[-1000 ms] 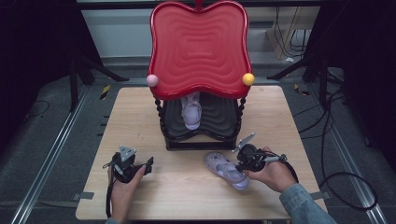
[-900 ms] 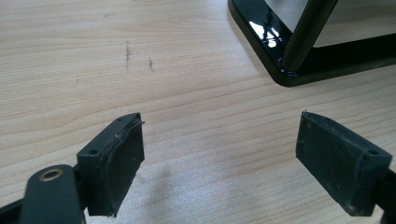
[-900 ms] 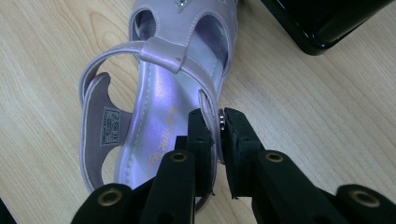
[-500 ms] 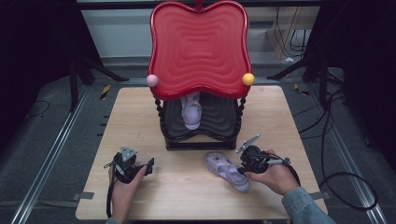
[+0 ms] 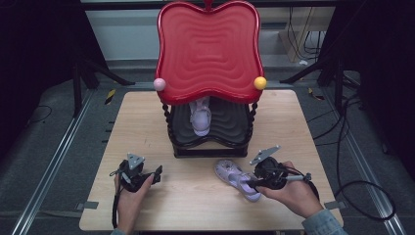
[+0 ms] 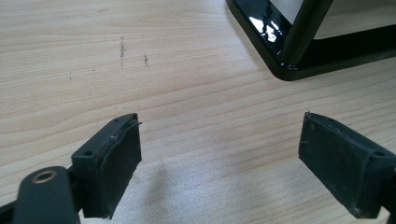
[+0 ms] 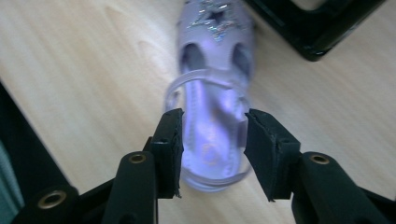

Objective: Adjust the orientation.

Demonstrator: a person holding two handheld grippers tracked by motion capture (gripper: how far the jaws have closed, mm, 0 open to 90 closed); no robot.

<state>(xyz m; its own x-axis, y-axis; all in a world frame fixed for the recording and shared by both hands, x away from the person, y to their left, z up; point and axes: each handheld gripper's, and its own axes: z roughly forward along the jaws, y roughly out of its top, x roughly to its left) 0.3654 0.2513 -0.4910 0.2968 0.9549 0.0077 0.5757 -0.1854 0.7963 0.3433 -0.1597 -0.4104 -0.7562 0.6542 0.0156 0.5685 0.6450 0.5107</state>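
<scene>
A light wooden table (image 5: 147,122) has a shiny black shoe rack with a big wavy red top (image 5: 208,49) standing at its far middle. A pink ball (image 5: 159,84) sits on one front corner of the red top and a yellow ball (image 5: 260,82) sits on the other. One small purple sandal (image 5: 201,115) rests on the black shelf under the red top. A second purple sandal with a sparkly star on its toe (image 5: 237,178) lies flat on the table, just in front of the rack, with its toe pointing toward the rack. The right gripper (image 5: 255,182) is at the heel end of this sandal. In the right gripper view, its two black jaws stand on each side of the heel (image 7: 212,149), very near the sides, but it is hard to tell if they squeeze it or just touch it. The left gripper (image 5: 157,174) is held low over the bare wood, well apart from the sandal. In the left gripper view, its jaws are spread wide with nothing between them, and the black corner of the rack base (image 6: 280,60) shows ahead.
</scene>
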